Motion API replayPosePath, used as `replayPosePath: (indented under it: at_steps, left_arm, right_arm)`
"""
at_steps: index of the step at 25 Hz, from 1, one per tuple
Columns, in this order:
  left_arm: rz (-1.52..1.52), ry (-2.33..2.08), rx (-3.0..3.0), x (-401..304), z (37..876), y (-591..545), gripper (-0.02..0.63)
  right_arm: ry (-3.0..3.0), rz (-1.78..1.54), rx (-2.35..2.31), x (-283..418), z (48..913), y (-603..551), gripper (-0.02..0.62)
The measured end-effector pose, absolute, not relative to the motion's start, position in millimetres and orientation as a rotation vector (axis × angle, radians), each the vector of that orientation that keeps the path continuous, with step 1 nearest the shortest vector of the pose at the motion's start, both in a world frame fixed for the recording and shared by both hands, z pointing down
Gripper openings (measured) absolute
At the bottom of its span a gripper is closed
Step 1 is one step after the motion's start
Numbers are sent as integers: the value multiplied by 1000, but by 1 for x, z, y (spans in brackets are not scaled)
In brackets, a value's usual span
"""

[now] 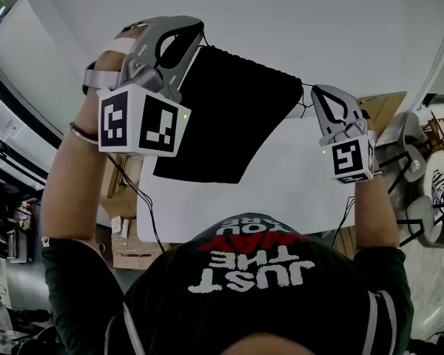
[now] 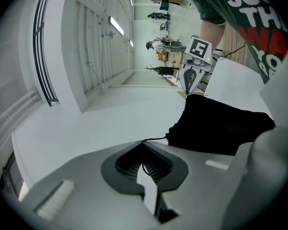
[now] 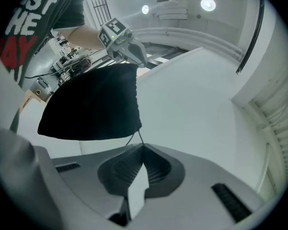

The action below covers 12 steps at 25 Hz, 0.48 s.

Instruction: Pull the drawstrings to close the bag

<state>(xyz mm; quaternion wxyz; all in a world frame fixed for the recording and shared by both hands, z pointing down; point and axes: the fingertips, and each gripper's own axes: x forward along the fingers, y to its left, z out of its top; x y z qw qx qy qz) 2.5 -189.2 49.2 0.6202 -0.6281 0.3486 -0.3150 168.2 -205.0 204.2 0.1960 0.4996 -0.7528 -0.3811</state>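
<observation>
Hanging bag (image 1: 229,120) between left gripper (image 1: 200,32), right gripper (image 1: 315,89) | both clamp drawstrings (image 2: 155,139)

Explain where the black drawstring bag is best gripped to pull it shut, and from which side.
Grip the drawstrings, not the cloth: a thin cord leaves each end of the top edge of the black bag. Come in from outside each end, as the left gripper and right gripper do, each shut on its cord; pulling apart should cinch the mouth.

Black bag (image 1: 229,120) aloft, drawstrings (image 1: 305,100) in left tool (image 1: 200,34) and right tool (image 1: 316,90)
</observation>
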Motion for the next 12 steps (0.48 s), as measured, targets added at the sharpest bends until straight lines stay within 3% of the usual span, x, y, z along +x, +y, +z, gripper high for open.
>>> replayPosePath:
  at_steps: [12]
  left_arm:
    - [-669,803,-1428,-6,31,-203,0]
  right_arm:
    - [-2105,-1067,1401,152,195,-221,5]
